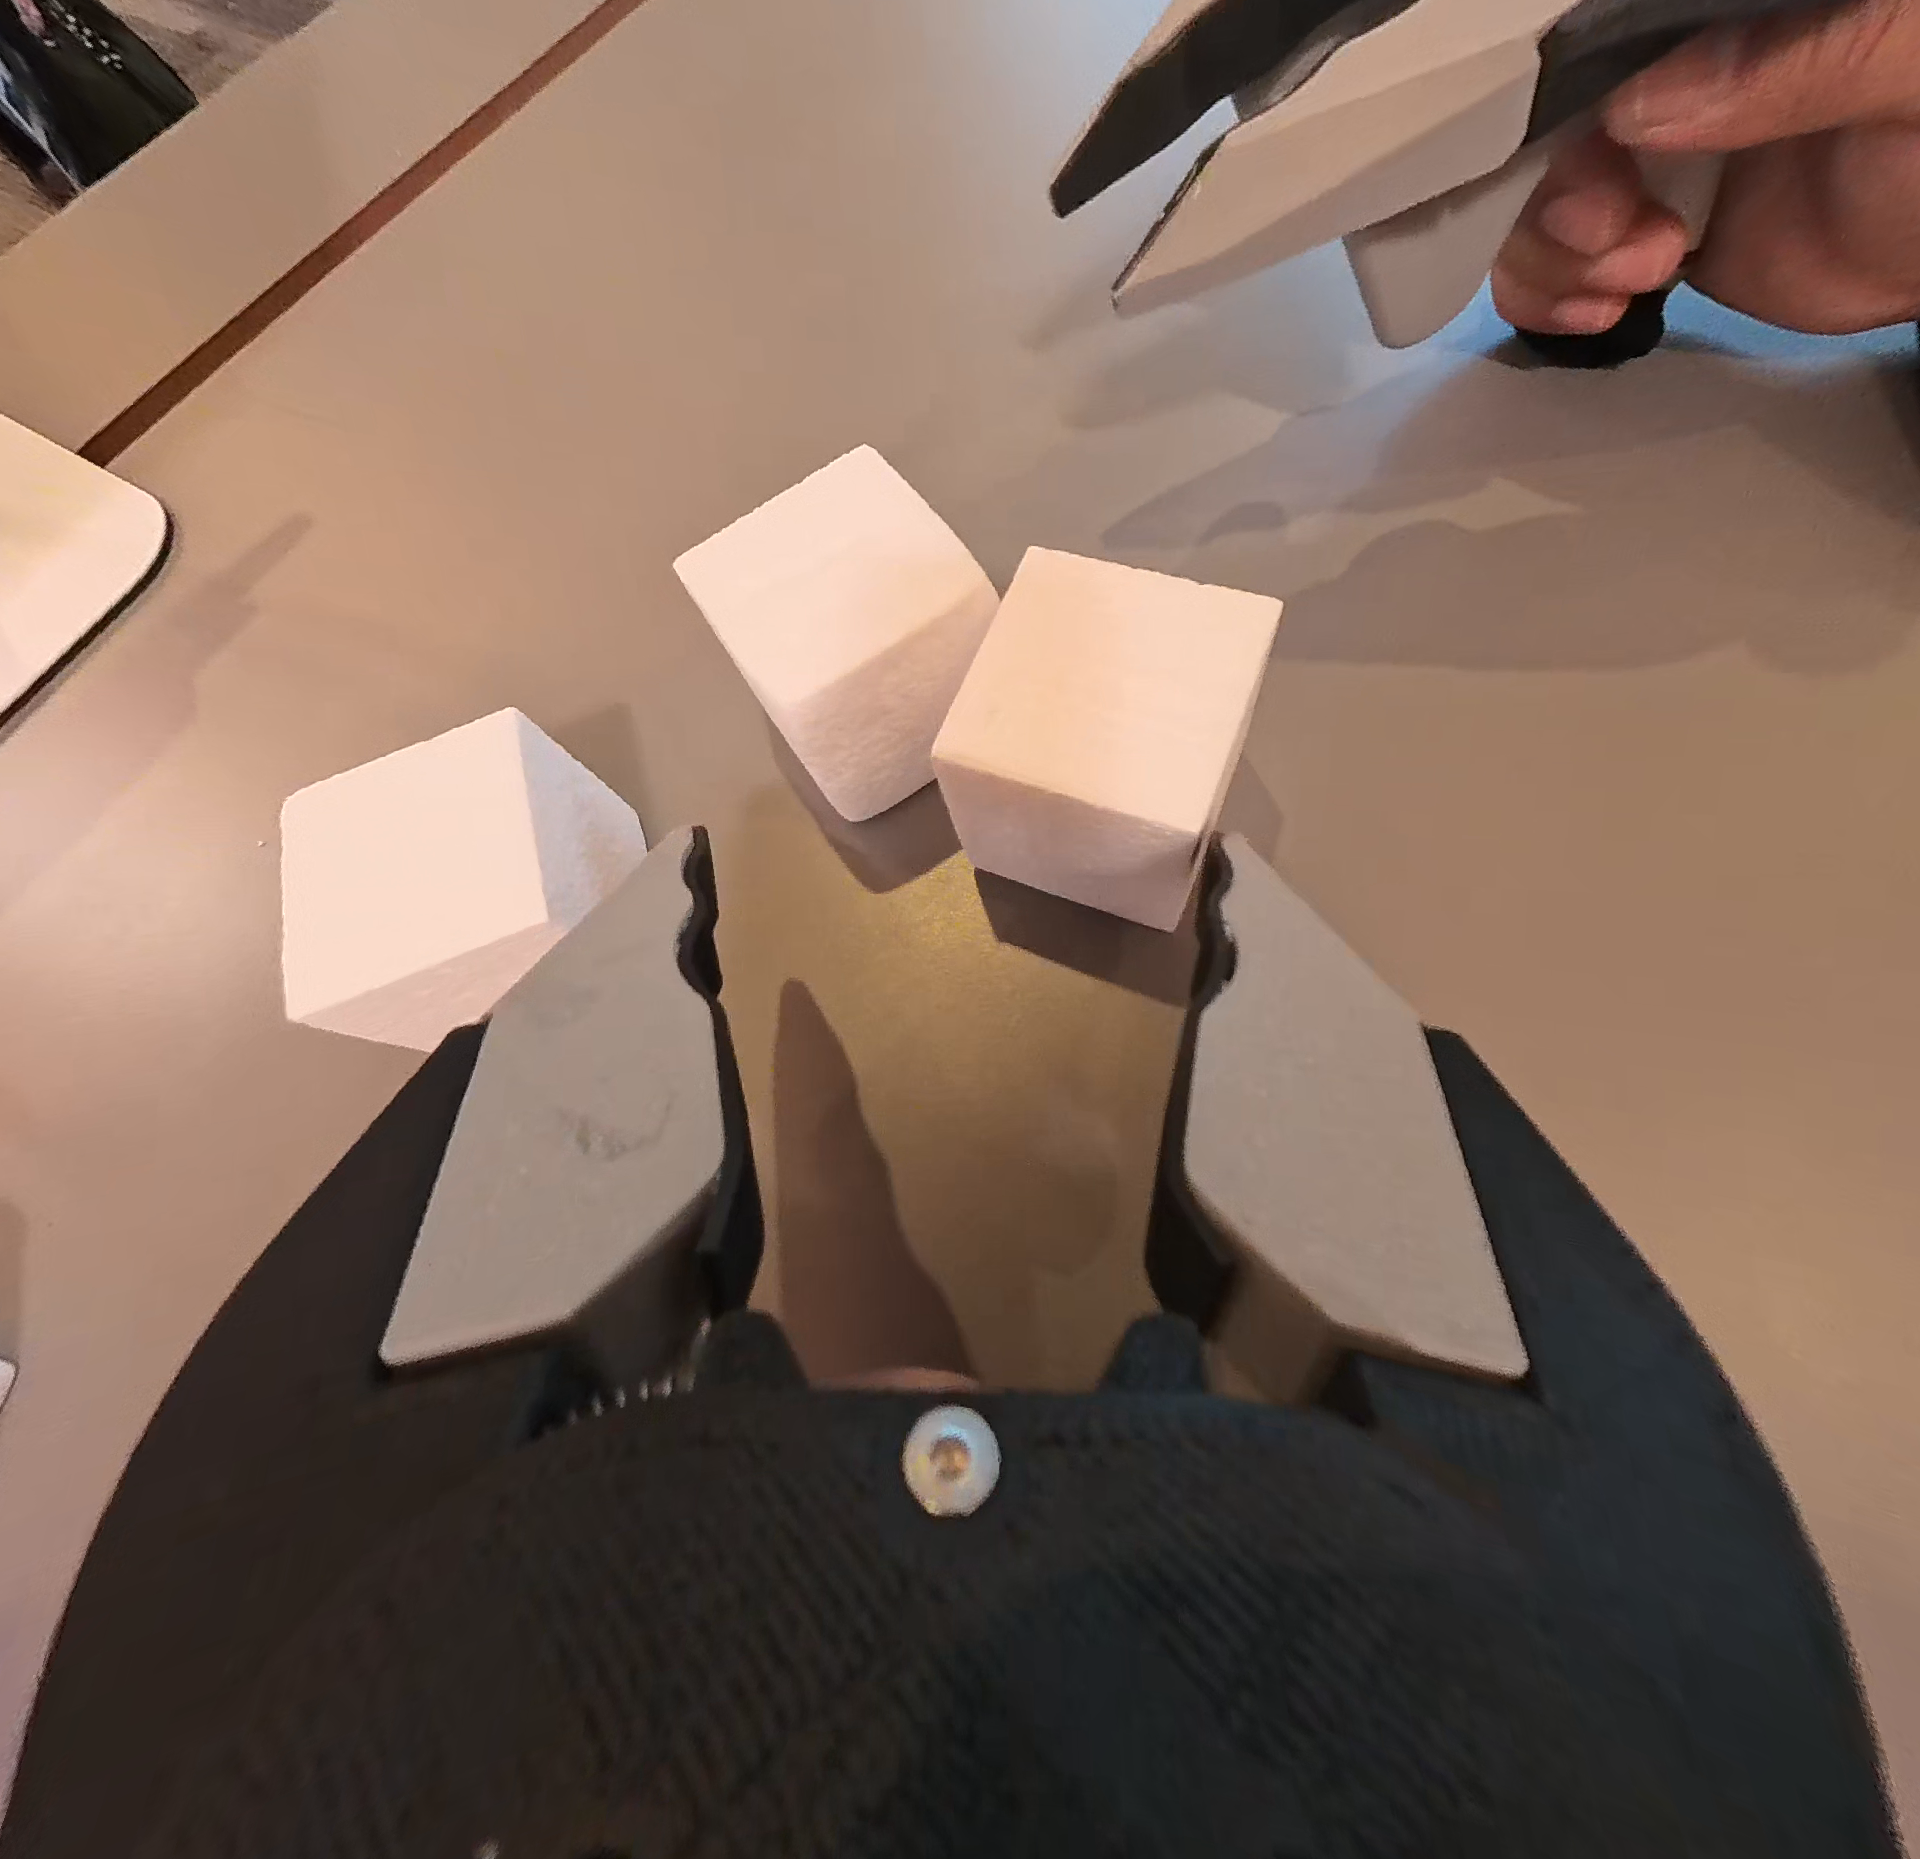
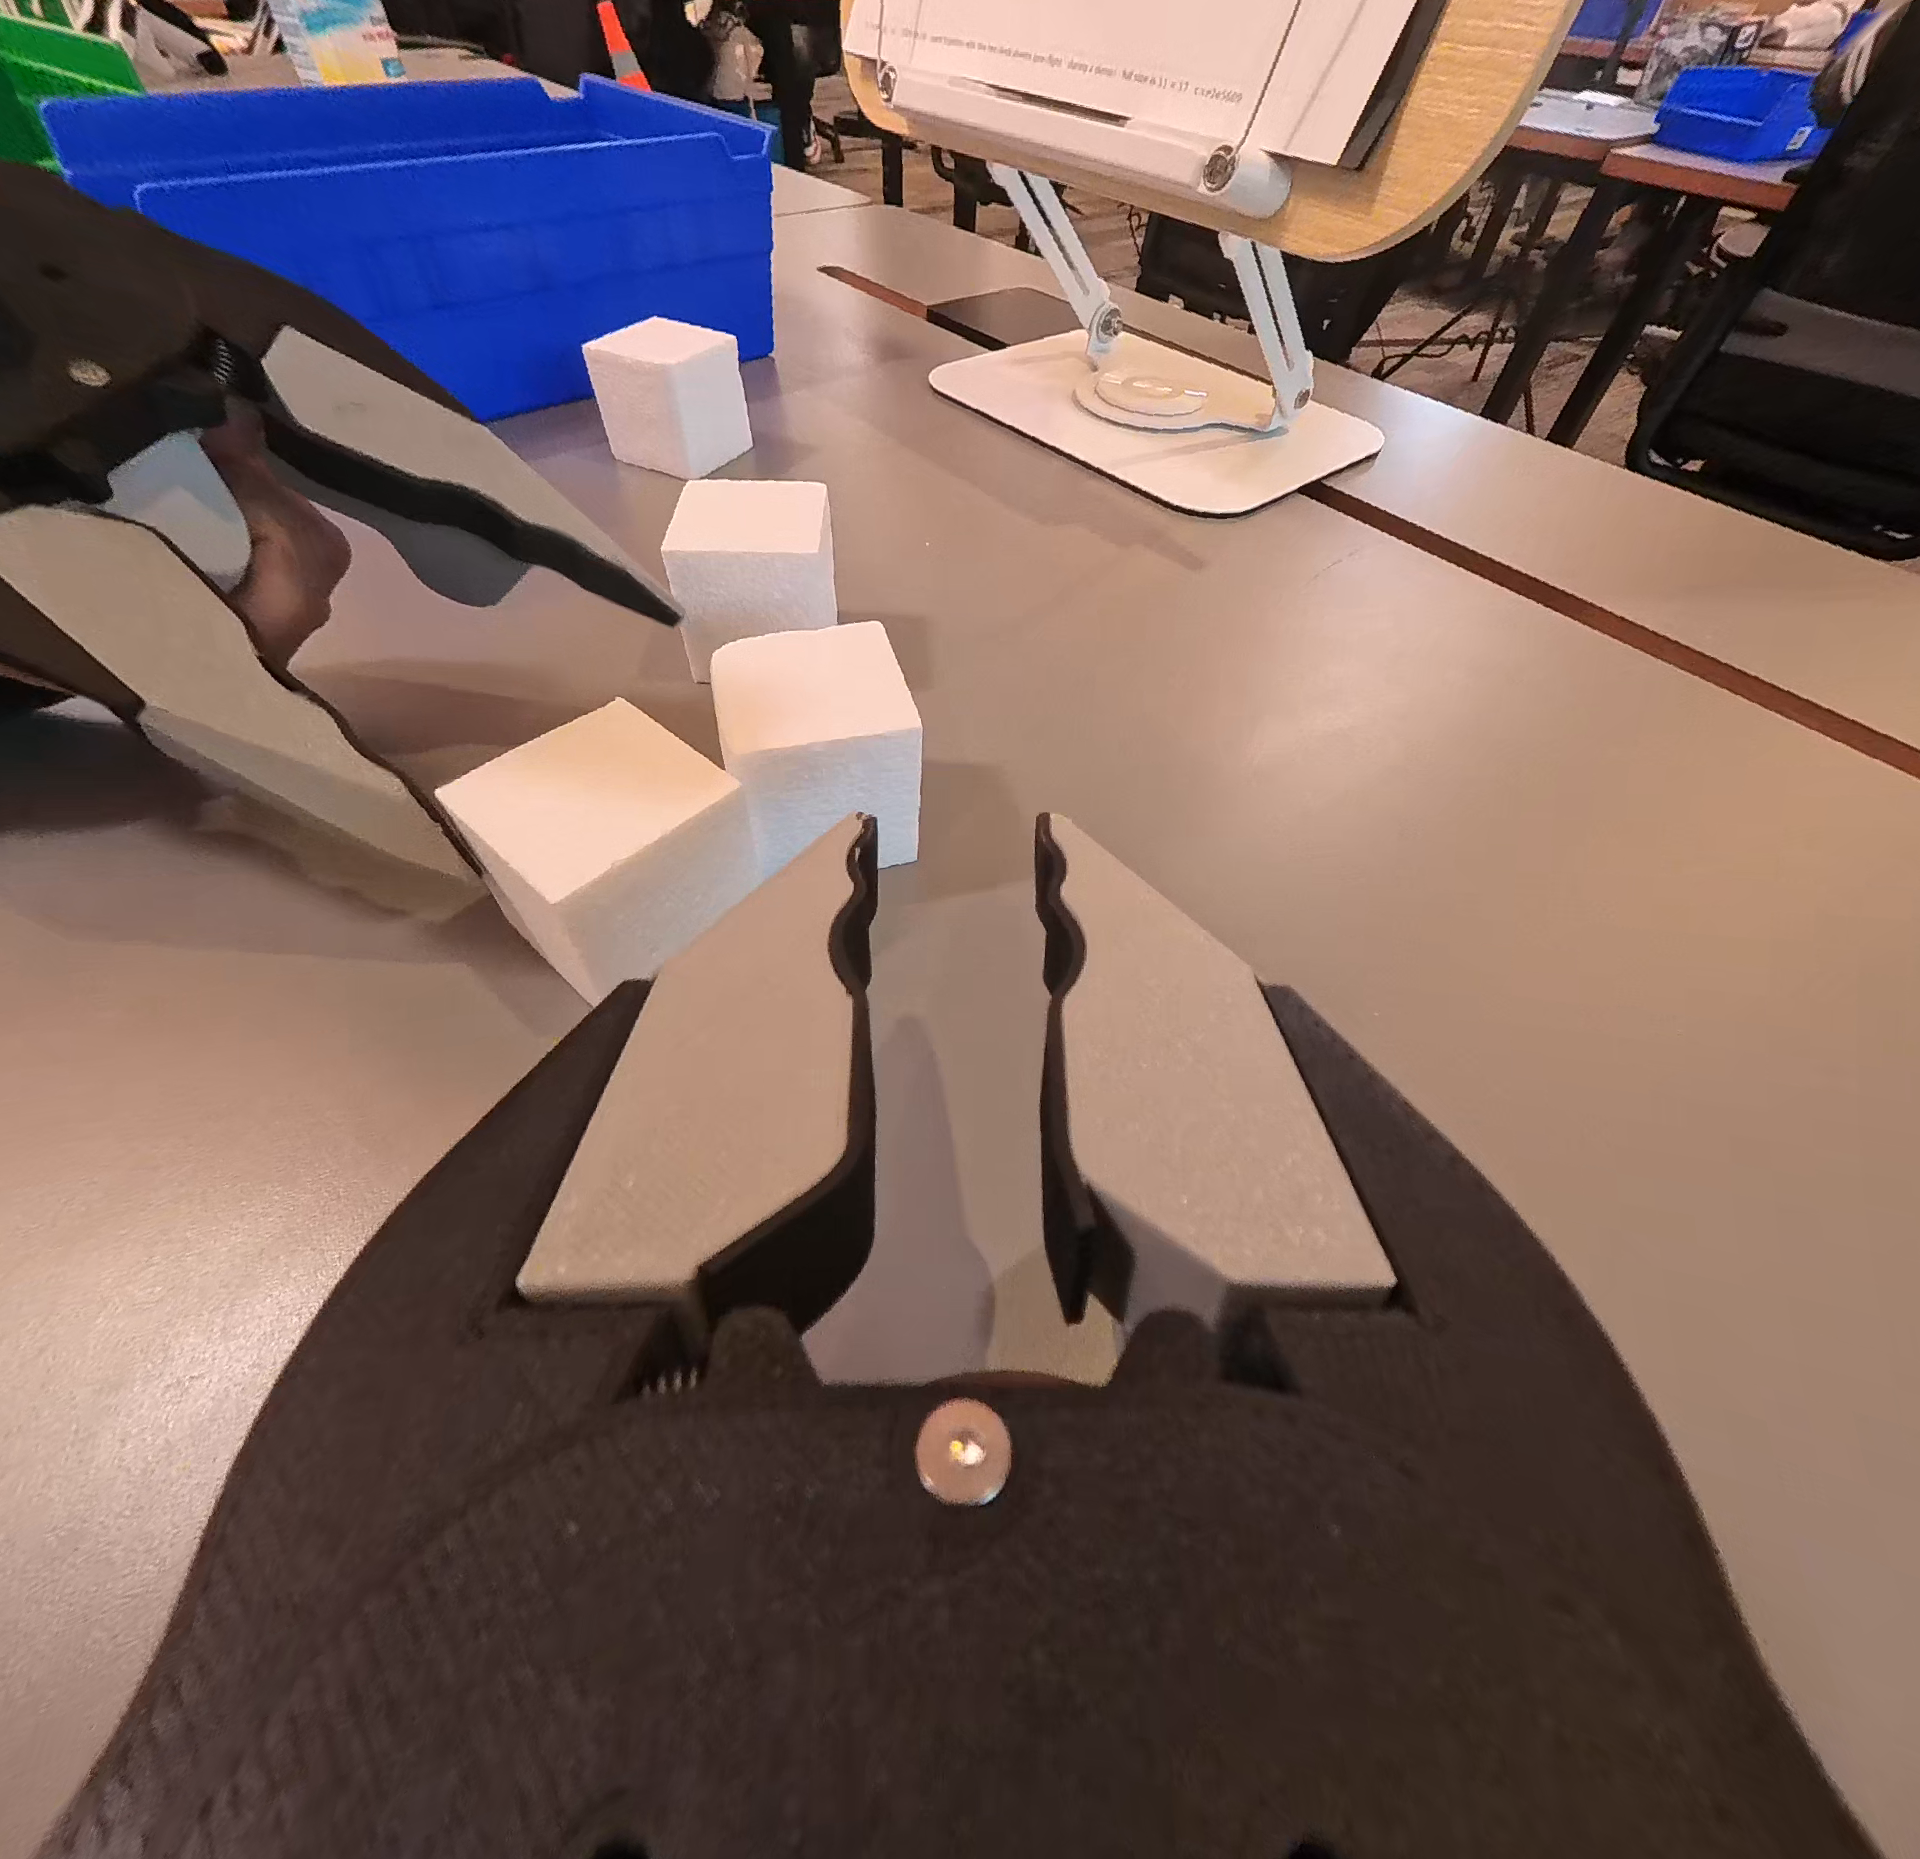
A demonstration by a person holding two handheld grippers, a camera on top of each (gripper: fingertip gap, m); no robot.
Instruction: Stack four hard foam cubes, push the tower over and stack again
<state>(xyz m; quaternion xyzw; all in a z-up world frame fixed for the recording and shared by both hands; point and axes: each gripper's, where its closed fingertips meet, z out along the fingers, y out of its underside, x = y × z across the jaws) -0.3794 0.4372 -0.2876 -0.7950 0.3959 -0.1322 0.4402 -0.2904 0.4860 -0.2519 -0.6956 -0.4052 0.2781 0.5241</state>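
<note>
Four white foam cubes are lying scattered in a loose line on the grey table (image 2: 1351,770), none stacked on another. This layout fits a toppled tower or one not yet begun; the pictures do not settle which.

The left gripper (image 1: 961,859) is hovering low with its jaws spread wide and nothing between them. It is pointing at the nearest cube (image 1: 1107,734), which is touching its neighbour, the middle cube (image 1: 831,646); the wide spread would suit straddling a cube's full width. A third cube (image 1: 436,874) is sitting just beside the left finger, apart from the pair. The far cube (image 2: 670,396), seen only from the right wrist, is resting near the blue bin (image 2: 436,220).

The right gripper (image 2: 956,843) is being held off to the side, jaws partly parted and empty, probably to keep clear of the left gripper's approach. A document stand (image 2: 1164,427) is standing well apart from the cubes.
</note>
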